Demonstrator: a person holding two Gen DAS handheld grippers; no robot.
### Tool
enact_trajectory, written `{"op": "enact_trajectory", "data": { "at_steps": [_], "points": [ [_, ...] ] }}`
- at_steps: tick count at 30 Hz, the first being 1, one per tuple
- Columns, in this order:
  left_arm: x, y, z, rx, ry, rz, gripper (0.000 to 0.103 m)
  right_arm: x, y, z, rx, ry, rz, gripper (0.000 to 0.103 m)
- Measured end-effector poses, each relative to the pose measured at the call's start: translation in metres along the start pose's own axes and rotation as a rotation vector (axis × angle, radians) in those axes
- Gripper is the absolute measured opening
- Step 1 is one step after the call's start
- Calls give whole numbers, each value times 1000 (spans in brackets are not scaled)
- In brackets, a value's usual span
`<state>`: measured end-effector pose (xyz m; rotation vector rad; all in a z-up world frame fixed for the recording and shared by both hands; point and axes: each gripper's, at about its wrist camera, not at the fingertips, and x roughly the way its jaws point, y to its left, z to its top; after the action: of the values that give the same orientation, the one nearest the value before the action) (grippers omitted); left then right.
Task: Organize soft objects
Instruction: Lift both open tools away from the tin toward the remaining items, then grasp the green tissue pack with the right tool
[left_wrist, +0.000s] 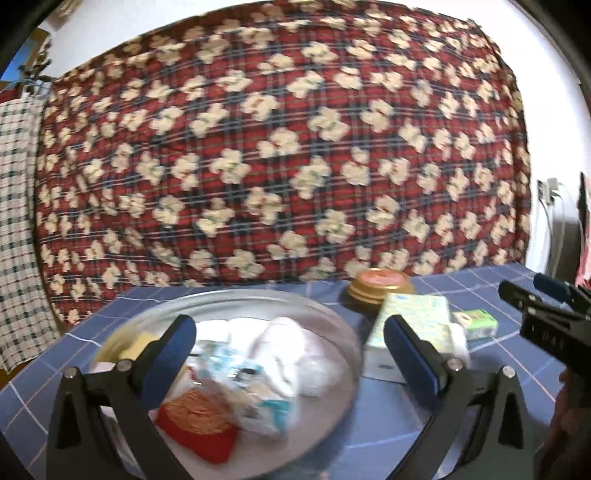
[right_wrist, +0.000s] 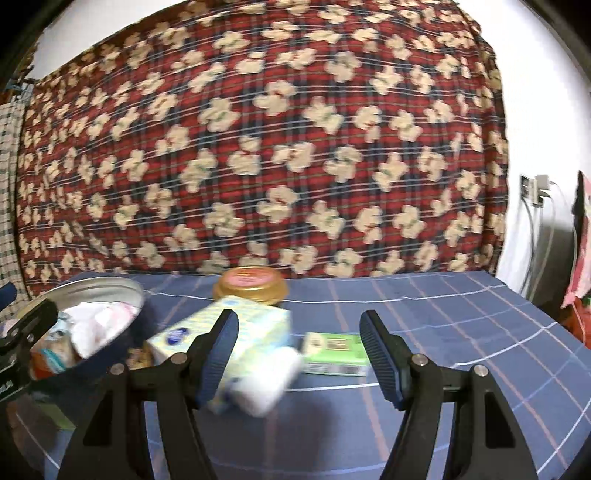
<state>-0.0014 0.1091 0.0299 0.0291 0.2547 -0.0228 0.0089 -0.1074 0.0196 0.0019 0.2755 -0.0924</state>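
We see, left to right: the metal bowl (left_wrist: 332, 325) of soft items, left hand-held gripper (left_wrist: 291, 343) wide and empty above it — tissue box (right_wrist: 229, 325), white roll (right_wrist: 269, 384), green pack (right_wrist: 336, 352) on the bench (right_wrist: 443, 332); right hand-held gripper (right_wrist: 299, 350) wide, empty.

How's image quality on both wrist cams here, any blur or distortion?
Left wrist view: motion blur smears the bowl and its contents, while the left gripper stays sharp. Right wrist view: the white roll and tissue box are blurred, and the right gripper is crisp. Both views: fisheye bulges the patterned blanket, and the corners are dark.
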Motion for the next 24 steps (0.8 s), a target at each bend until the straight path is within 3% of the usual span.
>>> {"op": "enact_trajectory", "data": {
  "at_steps": [7, 12, 20, 24],
  "points": [
    [-2, -36, 1, 71, 3, -79, 103, 5, -47, 0, 18, 30, -73, 70],
    [2, -66, 0, 117, 55, -163, 103, 20, -70, -1, 24, 113, -82, 70],
    [0, -125, -5, 250, 104, -292, 103, 84, -79, -12, 84, 394, 79, 70],
    [1, -140, -7, 304, 141, -365, 103, 114, -70, -14, 87, 469, 143, 70]
  ]
}}
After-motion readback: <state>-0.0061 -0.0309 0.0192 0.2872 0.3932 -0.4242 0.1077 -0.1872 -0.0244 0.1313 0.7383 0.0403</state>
